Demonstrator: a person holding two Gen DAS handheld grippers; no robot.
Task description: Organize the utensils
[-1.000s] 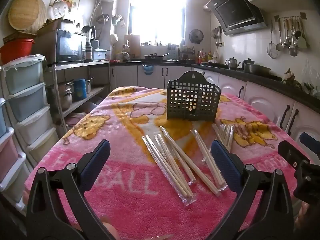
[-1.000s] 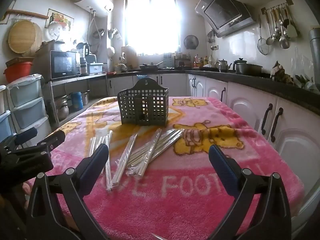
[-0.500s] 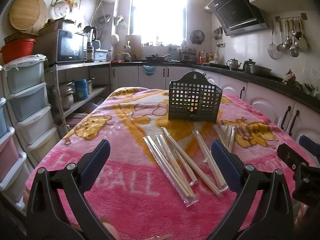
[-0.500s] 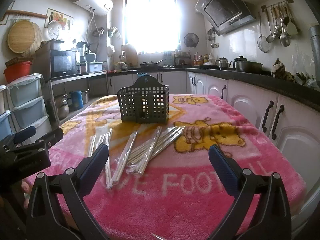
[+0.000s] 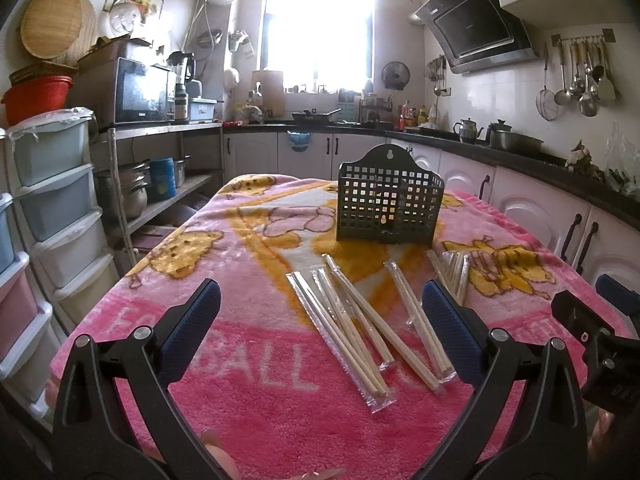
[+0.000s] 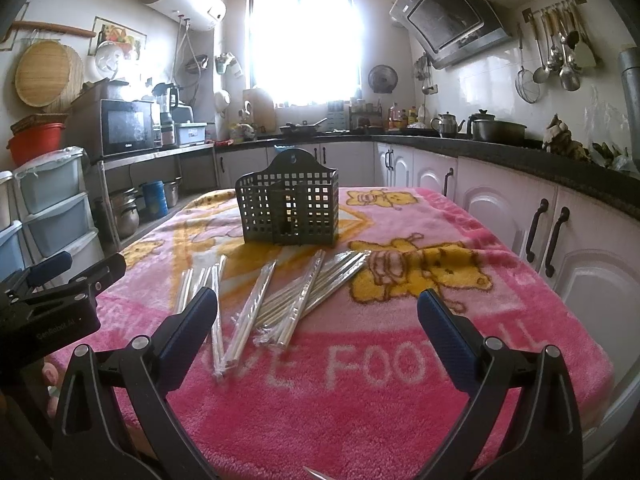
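Note:
Several plastic-wrapped pairs of wooden chopsticks (image 5: 352, 328) lie spread on the pink blanket (image 5: 248, 368), seen also as chopsticks (image 6: 280, 300) from the right wrist. Behind them stands a dark perforated utensil holder (image 5: 390, 210), the same holder (image 6: 289, 210) upright and empty as far as I can see. My left gripper (image 5: 320, 320) hovers open above the near packets, touching nothing. My right gripper (image 6: 318, 320) is open too, above the blanket's front, with the packets just beyond its left finger. Each gripper shows at the edge of the other's view.
The table's blanket has yellow bear prints. White cabinets (image 6: 568, 240) under a black counter run along the right. Stacked plastic drawers (image 5: 44, 216) and a metal shelf with pots (image 5: 160, 188) stand at the left. Ladles hang on the wall (image 5: 576, 76).
Both grippers have crept slightly forward toward the chopsticks and holder; both stay open and nothing on the table has moved.

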